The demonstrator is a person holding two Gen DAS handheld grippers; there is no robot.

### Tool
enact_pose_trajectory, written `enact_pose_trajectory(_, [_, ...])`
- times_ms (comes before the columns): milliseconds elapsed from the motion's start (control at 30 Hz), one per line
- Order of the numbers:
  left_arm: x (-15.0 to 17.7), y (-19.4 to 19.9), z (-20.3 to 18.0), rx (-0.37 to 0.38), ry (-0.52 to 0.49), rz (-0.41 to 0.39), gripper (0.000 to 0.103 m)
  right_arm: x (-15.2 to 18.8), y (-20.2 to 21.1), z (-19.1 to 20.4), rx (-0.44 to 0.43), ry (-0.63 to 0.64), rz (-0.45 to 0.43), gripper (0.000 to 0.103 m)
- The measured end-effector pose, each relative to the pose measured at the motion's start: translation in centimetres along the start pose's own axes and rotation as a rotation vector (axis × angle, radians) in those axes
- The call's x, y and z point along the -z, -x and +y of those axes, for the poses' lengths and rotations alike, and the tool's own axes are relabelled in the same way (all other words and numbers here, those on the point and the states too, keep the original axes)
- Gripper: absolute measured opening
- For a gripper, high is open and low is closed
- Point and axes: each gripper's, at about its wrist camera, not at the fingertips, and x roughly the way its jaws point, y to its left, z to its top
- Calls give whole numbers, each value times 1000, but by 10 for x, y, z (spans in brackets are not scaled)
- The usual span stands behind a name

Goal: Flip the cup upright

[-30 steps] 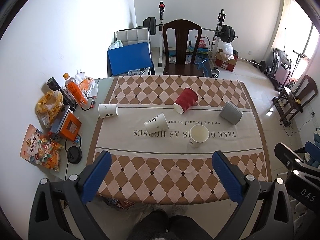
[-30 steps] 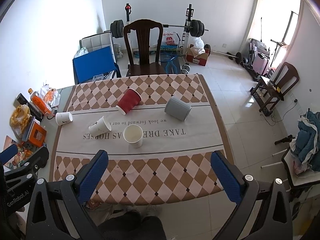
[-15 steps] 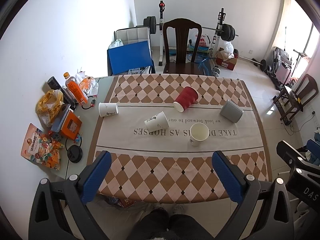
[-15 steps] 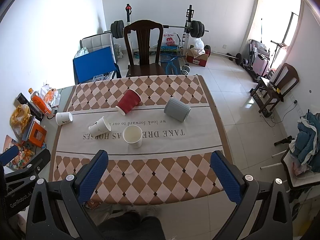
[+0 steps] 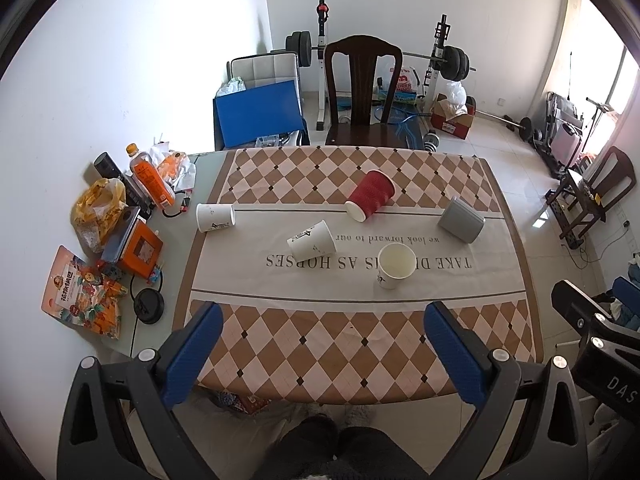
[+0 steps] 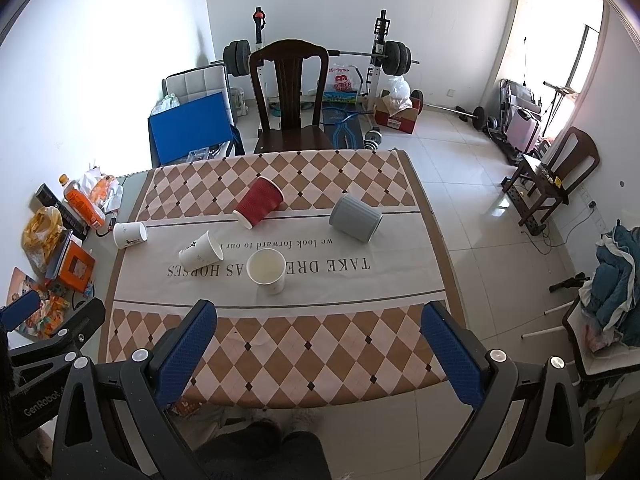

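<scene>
Several cups sit on the checked tablecloth. One white cup stands upright near the middle. A red cup, a grey cup and two white cups lie on their sides. My left gripper and right gripper are both open and empty, held high above the table's near edge, well away from every cup.
Snack bags, an orange bottle and an orange box crowd the table's left strip. A dark wooden chair stands at the far side. Gym weights and a blue board are behind. Tiled floor lies to the right.
Both grippers have drawn back and up slightly, so the table looks a bit smaller. The cups have not moved.
</scene>
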Motion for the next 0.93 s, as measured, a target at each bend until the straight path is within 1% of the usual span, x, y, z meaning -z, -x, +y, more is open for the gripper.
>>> enact_pose_trajectory(933, [3,3,0,-2,-4,2,103,0,0,-1,1,2,5,103])
